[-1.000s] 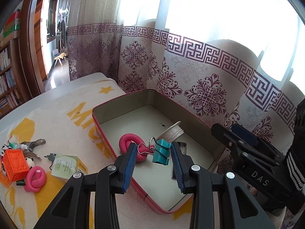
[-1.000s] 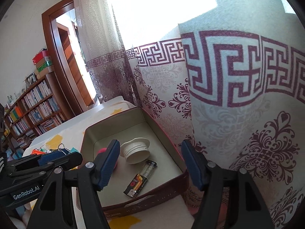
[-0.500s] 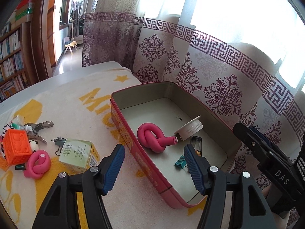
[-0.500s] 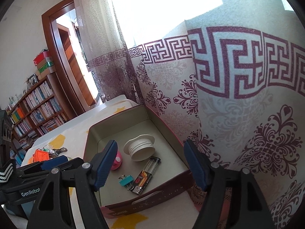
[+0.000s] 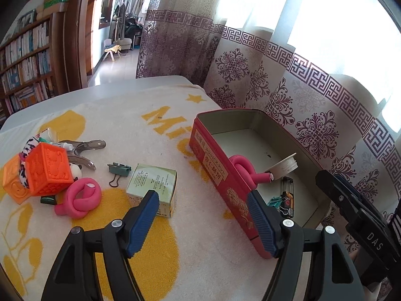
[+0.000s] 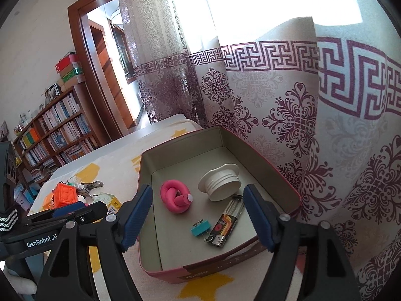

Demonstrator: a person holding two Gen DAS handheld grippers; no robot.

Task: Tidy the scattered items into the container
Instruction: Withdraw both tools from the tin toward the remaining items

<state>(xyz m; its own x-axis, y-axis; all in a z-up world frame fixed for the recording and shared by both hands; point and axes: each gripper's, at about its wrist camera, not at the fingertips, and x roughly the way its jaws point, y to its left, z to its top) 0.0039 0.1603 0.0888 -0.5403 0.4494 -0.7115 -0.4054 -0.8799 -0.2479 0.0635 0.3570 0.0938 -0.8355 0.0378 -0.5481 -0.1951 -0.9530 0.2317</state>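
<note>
The red tin stands on the cloth by the curtain. Inside it lie a pink knotted tube, a white lid, a lighter and a teal binder clip. My left gripper hangs over the cloth at the tin's near left wall, jaws opening with nothing between them. Ahead of it to the left lie a small pale-green box, a dark binder clip, a second pink knot and an orange cube. My right gripper hovers above the tin's near end, jaws opening and empty.
A metal hand tool and small odds and ends lie behind the orange cube. A patterned curtain hangs close along the tin's far side. A bookshelf and a doorway stand beyond the table's far edge.
The left gripper let go of the teal binder clip, which now lies in the tin beside the lighter. The gripper opened wide and drew back left off the tin. The right jaws widened a little.
</note>
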